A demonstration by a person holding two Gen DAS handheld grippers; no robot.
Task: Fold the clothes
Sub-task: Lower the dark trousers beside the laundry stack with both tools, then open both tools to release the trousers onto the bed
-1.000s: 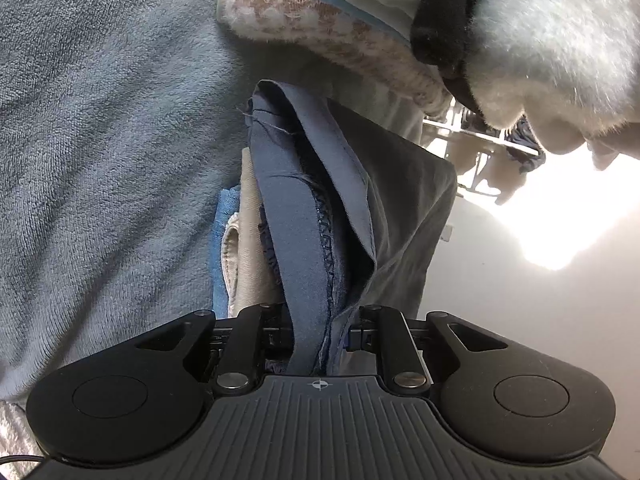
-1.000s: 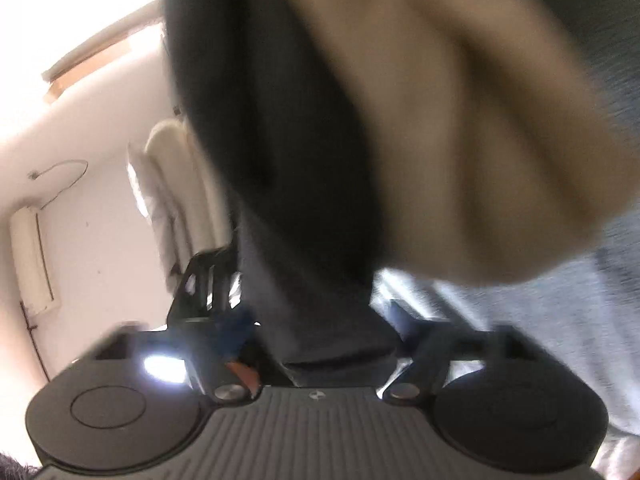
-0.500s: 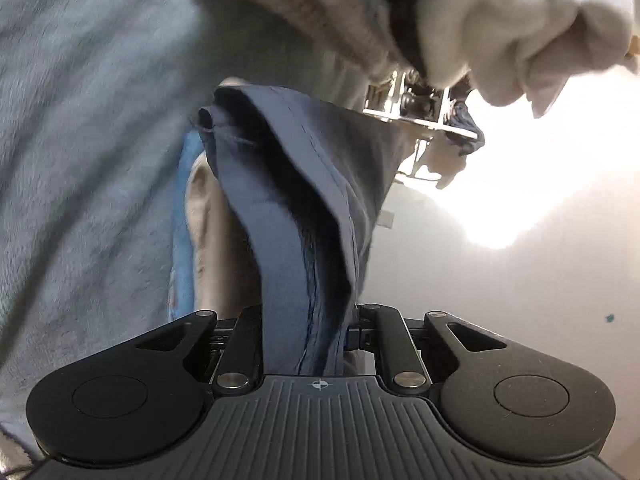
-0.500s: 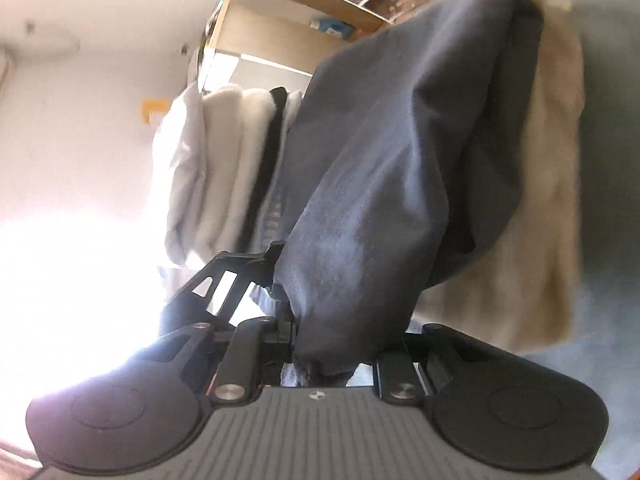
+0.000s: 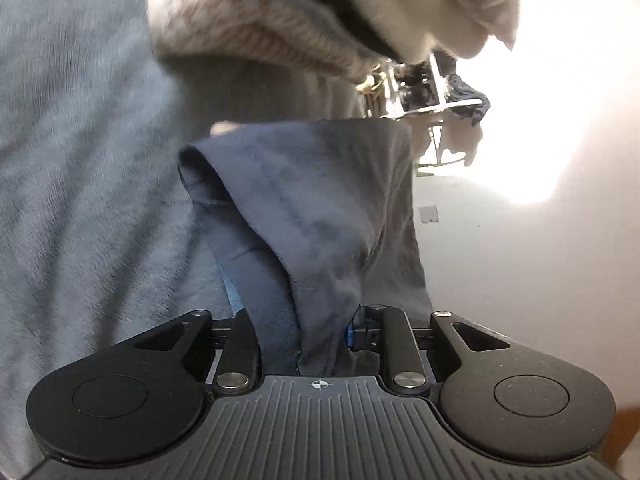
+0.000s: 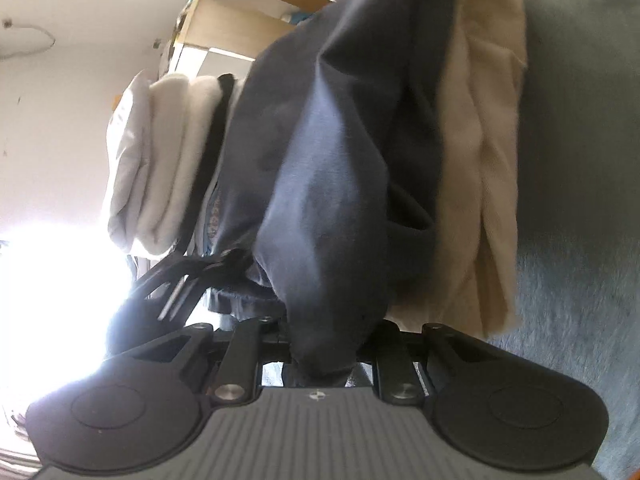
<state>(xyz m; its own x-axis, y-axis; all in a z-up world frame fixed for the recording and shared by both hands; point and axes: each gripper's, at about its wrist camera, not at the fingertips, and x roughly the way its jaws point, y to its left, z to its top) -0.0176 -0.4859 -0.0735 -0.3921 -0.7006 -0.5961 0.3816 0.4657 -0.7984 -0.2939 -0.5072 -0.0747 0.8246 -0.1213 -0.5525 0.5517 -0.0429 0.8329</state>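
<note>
Since a second ago: both hand-held grippers have come up off the grey blanket and rolled, so the navy garment now hangs and stretches instead of lying bunched on the pile.
Left hand-held gripper (image 5: 320, 336): jaws have just been opening a touch, but a thick wad of navy cloth is jammed between them, so I'd call it clamped on the fabric.
Right hand-held gripper (image 6: 320, 356): it was closing within the last second and now pinches another bunch of the same cloth; the fingertips are buried under it.
Navy garment (image 5: 320, 208): held at two spots, one per gripper, draped forward from each. My guess is two corners or one edge get held like this so the weight pulls it flat for a fold.
Beige garment (image 6: 480, 160): lies just beside and partly under the navy one on the right wrist view, looks like the next item in the heap.
Folded stack (image 6: 160, 152): white fluffy pieces with a black trim, plus a patterned knit (image 5: 260, 36) in the left view, sitting near the lifted garment, probably the done pile.
Grey blanket (image 5: 80, 160): soft surface everything rests on; can't tell if it's a bed or a sofa.
Progress: fold not made yet, still at the lift-and-spread bit I reckon.
</note>
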